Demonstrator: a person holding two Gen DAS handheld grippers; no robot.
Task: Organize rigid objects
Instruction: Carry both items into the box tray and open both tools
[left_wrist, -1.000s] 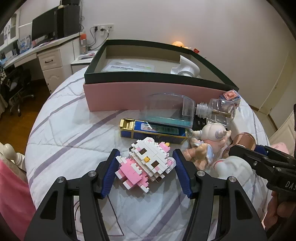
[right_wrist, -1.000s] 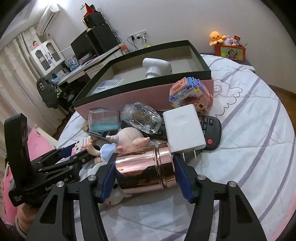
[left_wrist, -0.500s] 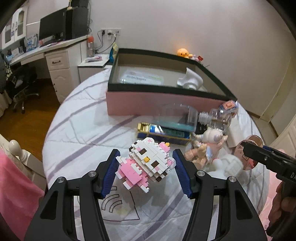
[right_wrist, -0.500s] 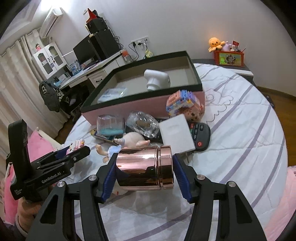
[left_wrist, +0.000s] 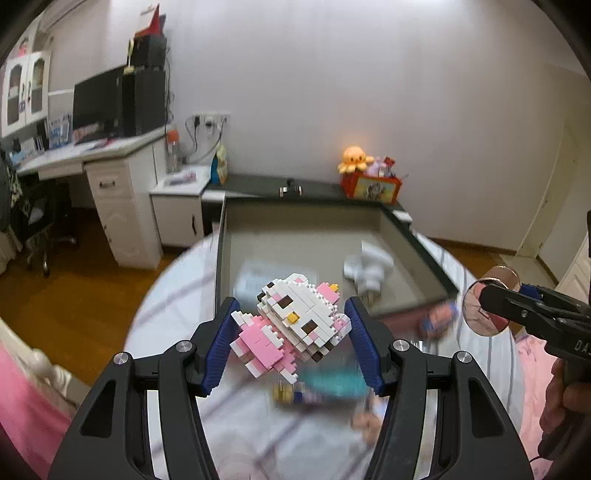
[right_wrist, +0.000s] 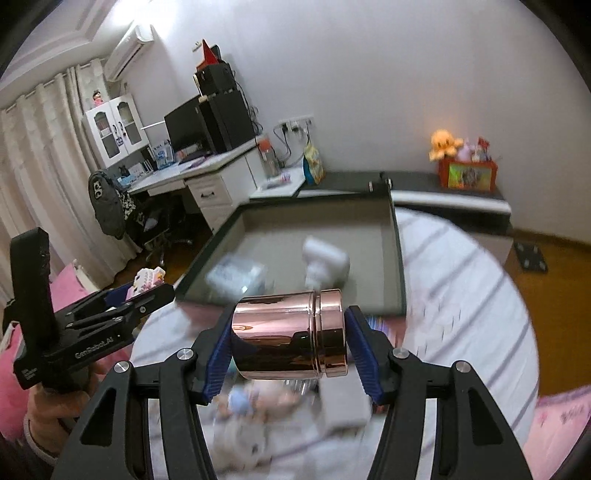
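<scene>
My left gripper (left_wrist: 291, 339) is shut on a pink and white brick-built cat figure (left_wrist: 295, 321), held in the air above the bed, near the front wall of the open box (left_wrist: 413, 236). My right gripper (right_wrist: 290, 345) is shut on a rose-gold metal canister (right_wrist: 290, 341), lying sideways between the pads, also lifted. The canister's mirrored end (left_wrist: 487, 308) shows at the right of the left wrist view. The left gripper with the figure (right_wrist: 147, 278) appears at the left of the right wrist view. Inside the box lie a white device (right_wrist: 325, 264) and a clear packet (right_wrist: 236, 277).
Blurred below the grippers on the striped round bed (right_wrist: 461, 295) lie a doll (right_wrist: 255, 398), a teal-filled clear bottle (left_wrist: 332, 380) and a colourful block model (left_wrist: 439, 317). A desk with monitor (left_wrist: 99, 107) stands at left, an orange plush (left_wrist: 356, 158) on the shelf behind the box.
Both grippers have risen off the bed with their loads, the cat figure and the canister. The box now sits lower in both views and its inside shows more fully.
</scene>
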